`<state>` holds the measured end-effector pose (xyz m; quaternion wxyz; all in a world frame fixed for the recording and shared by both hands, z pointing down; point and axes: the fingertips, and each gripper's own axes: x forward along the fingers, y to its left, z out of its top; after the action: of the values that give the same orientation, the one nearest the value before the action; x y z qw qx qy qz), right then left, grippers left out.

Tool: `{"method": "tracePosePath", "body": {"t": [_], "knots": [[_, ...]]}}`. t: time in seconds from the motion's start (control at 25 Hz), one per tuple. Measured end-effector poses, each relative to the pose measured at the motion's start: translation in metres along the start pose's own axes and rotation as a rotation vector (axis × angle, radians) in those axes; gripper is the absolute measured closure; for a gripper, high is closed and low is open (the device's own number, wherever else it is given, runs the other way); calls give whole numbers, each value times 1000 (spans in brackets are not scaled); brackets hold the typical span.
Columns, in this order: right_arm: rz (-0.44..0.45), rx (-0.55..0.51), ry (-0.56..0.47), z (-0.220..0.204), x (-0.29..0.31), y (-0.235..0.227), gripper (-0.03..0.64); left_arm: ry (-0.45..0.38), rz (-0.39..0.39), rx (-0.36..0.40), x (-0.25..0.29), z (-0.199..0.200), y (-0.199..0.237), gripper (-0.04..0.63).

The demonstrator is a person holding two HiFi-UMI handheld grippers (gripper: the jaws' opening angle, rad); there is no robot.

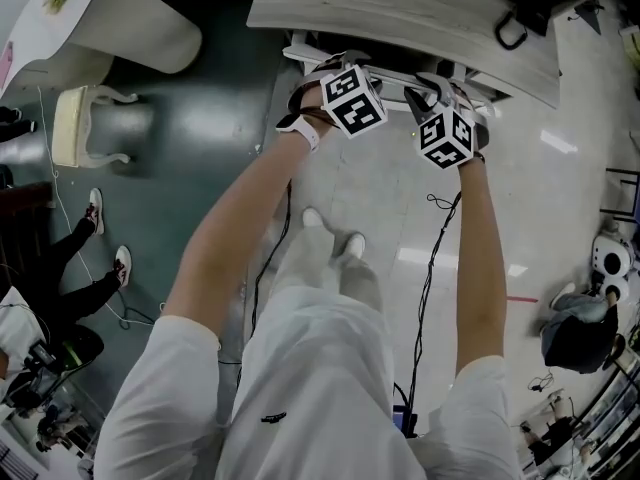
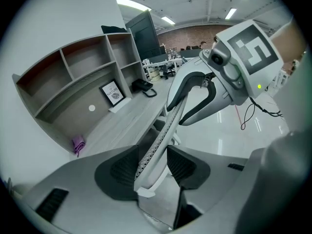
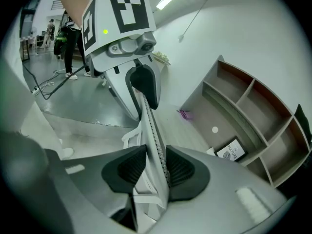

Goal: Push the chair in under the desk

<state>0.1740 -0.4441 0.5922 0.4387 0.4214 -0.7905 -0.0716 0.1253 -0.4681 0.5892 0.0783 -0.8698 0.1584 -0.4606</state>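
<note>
Pads point(image 2: 122, 169) of left gripper point(image 2: 153, 165) and right gripper point(image 3: 156, 168) each pinch the chair back point(image 2: 163, 130) rim at upper centre, seat hidden beneath desk point(image 1: 400, 18); risk: thin rim slips free, or an uneven shove skews chair into desk edge.

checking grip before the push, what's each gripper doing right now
left gripper: closed on the chair backrest edge
right gripper: closed on the chair backrest edge too
</note>
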Motion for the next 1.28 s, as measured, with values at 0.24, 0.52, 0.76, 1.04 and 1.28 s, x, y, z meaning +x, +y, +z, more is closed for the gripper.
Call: {"method": "tracePosePath", "body": {"t": [0.24,0.52,0.76,1.04,1.28], "knots": [[-9,6,23,1,11,-18,472,-15,5,-13,6,8,16,414],[-11,19,29,2,13,-18,465,-34,16,-23,7,6,18,410],[-14,78,37,3,4,-21,465,-88,80,-14,6,11,14,403],[-61,92,-24,22,-31,-18,465,-236,119,-42,-44,38,-3,405],[-80,137,-64,36,-74,-1,471,-308,153,-145,-97,44,-19,414]]}}
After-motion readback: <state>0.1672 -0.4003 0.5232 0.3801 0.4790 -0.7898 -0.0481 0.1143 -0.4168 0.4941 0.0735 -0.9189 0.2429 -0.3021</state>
